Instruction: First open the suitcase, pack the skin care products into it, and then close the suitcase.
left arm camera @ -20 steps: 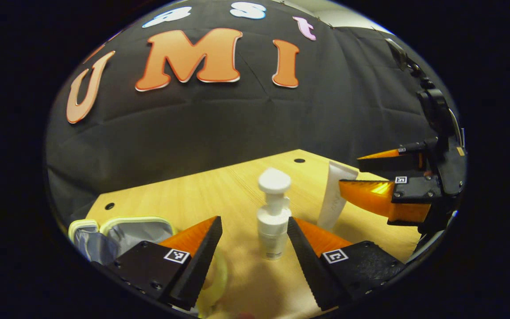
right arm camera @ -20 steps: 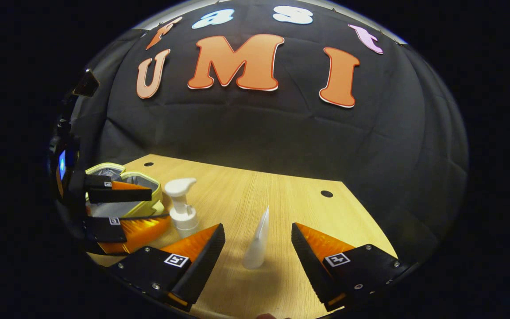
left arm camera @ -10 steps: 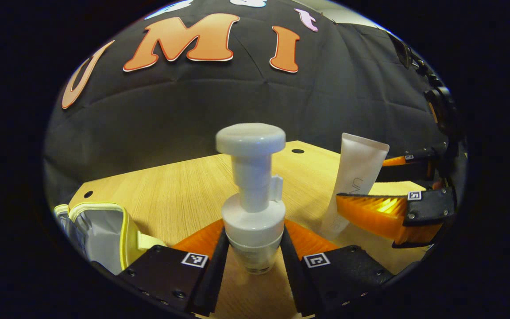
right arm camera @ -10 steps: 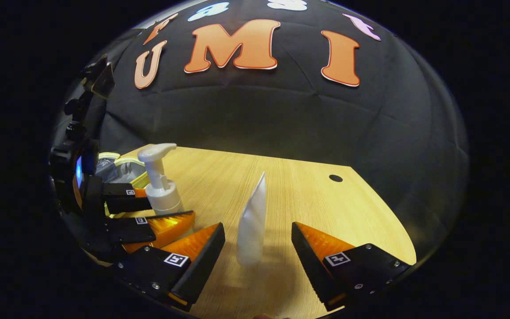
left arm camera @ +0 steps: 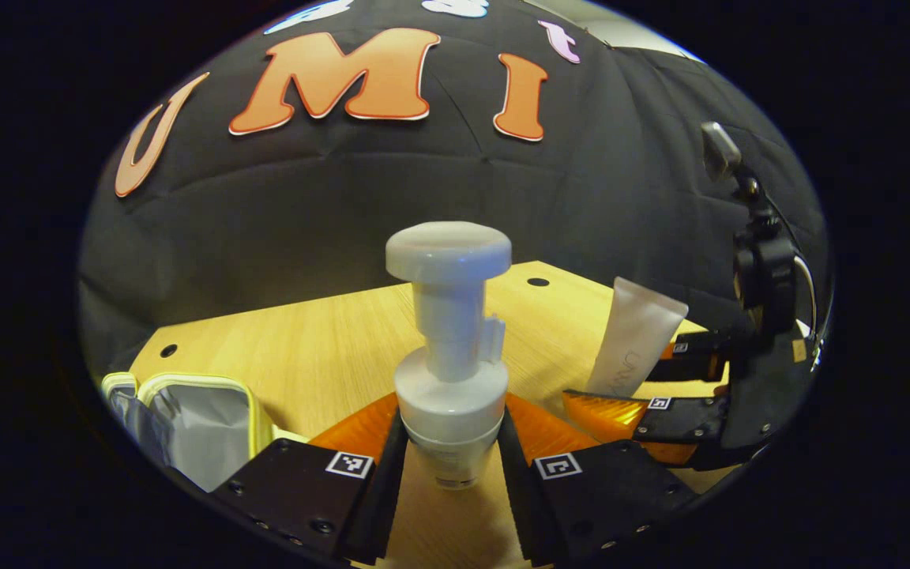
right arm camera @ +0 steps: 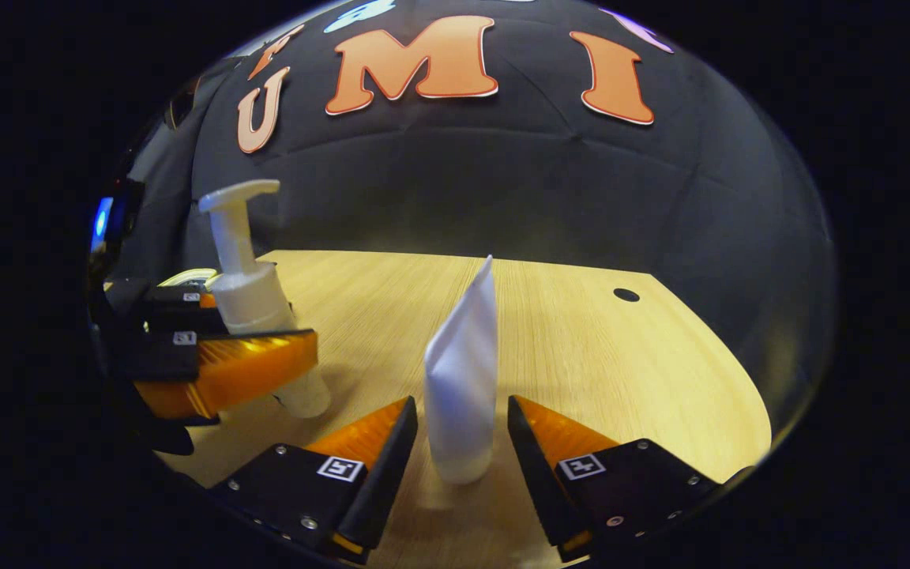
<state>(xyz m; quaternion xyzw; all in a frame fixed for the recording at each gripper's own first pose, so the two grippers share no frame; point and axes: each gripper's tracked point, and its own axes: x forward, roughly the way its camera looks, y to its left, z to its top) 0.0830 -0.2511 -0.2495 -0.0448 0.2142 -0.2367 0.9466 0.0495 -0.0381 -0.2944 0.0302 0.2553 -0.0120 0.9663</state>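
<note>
A white pump bottle (left arm camera: pixel 449 379) stands upright at the centre of the left gripper view, with my left gripper (left arm camera: pixel 451 412) shut on its body. In the right gripper view the same pump bottle (right arm camera: pixel 253 304) is held by the left gripper (right arm camera: pixel 269 330) at the left. A white tube (right arm camera: pixel 463 379) stands on its cap between the fingers of my right gripper (right arm camera: pixel 463 405); the jaws are narrowed beside it, with thin gaps showing. The small yellow-trimmed suitcase (left arm camera: pixel 186 415) lies open at the lower left, grey lining showing. The tube (left arm camera: pixel 635 336) and right gripper (left arm camera: pixel 621 381) are at the right.
The wooden table (right arm camera: pixel 581 356) carries everything; it has round holes (left arm camera: pixel 538 281) near its back edge, and another hole (right arm camera: pixel 626 295) far right. The black cloth wall rises just behind the table. A yellow rim of the suitcase (right arm camera: pixel 186 276) peeks out behind the left gripper.
My left gripper moved up to the pump bottle and shut on it. My right gripper came forward around the tube and its jaws narrowed.
</note>
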